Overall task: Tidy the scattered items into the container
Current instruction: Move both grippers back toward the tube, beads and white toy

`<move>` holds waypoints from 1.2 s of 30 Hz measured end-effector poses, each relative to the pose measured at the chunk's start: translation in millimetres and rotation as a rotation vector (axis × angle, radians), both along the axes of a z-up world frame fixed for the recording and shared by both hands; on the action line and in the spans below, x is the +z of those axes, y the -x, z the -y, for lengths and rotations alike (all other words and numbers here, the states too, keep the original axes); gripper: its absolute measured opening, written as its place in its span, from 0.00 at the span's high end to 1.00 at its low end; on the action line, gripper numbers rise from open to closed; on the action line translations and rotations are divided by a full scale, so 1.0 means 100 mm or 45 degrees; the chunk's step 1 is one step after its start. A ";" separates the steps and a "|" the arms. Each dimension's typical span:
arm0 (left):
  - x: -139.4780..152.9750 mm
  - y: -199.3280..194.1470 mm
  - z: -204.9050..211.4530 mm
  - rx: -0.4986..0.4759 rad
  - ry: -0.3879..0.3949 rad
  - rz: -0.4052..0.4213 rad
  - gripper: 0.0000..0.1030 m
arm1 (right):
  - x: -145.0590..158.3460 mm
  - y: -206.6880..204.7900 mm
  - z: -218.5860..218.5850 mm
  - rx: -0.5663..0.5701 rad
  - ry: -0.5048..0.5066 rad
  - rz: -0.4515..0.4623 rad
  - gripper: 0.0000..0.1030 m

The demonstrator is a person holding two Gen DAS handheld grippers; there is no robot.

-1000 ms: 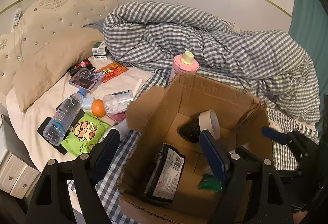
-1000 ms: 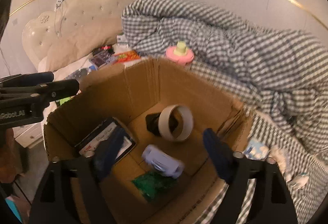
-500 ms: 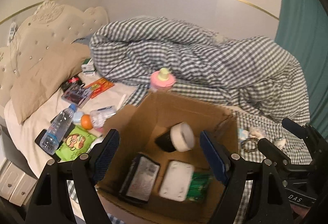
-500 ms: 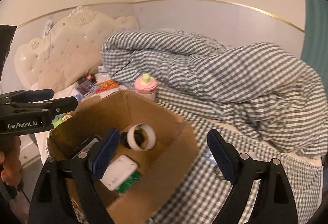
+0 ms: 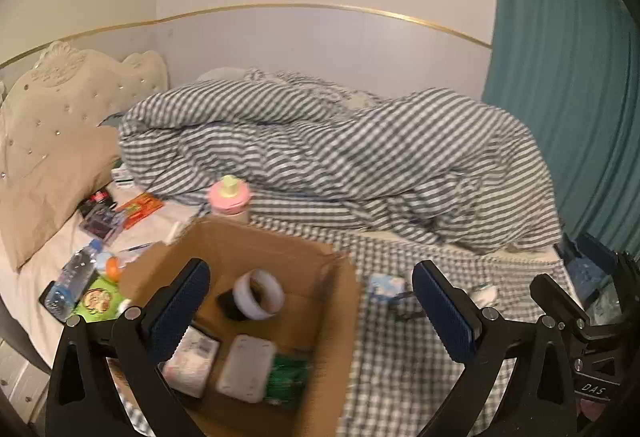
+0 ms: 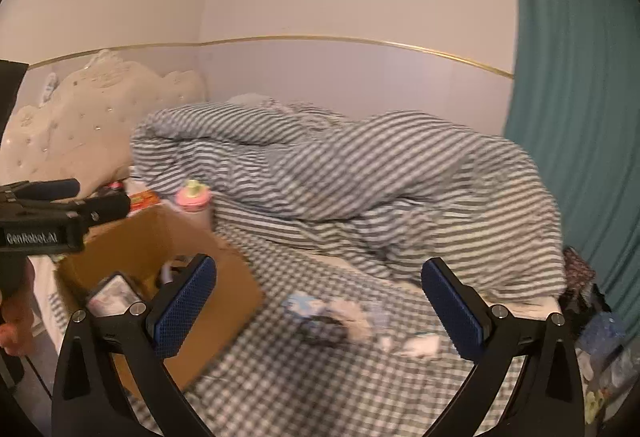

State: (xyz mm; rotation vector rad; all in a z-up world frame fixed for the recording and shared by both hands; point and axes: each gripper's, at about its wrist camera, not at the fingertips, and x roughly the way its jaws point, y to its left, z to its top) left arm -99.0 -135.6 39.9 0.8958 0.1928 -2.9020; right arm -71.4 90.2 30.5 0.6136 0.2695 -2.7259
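Box: the cardboard box stood on the bed near its front edge, flaps open, on the checked sheet.
Already inside: a roll of tape, a white flat block, a white packet and something green, all lying loose on the box floor.
Left to gather, right side: a pale blue packet and a dark object lay close together on the checked sheet just beyond the box, with small white bits farther toward the bed's right edge; blur hid what they were.
Left to gather, head end: a water bottle, a green snack bag, an orange packet and a pink-lidded bottle lay or stood between the box and the pillow.
Left hand-held gripper: jaws spread wide, nothing between them, over the box.
Right hand-held gripper: jaws spread wide, empty, aimed at the cluster on the sheet.
Risk, grasp: the soft sheet would likely give under a press, so a thin packet could slide off or cloth could be pinched with it.
Risk, box: a near flap could catch a sweeping arm and tip the light box.
Risk, quilt: the heaped striped quilt might hide small items.
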 end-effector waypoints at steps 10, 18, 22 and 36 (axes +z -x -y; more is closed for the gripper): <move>0.05 0.13 -0.78 -0.079 0.031 -0.029 0.00 | 0.02 0.15 -1.03 -0.152 0.085 0.039 0.00; -0.12 0.34 -1.09 -0.117 0.043 0.019 0.00 | -0.13 0.31 -1.33 -0.187 0.084 0.091 0.00; -0.25 0.47 -1.19 -0.129 0.030 0.048 0.00 | -0.24 0.40 -1.39 -0.196 0.058 0.104 0.00; -1.13 0.89 -1.45 -0.195 0.091 0.229 0.00 | -0.84 0.85 -1.49 -0.255 0.064 0.265 0.00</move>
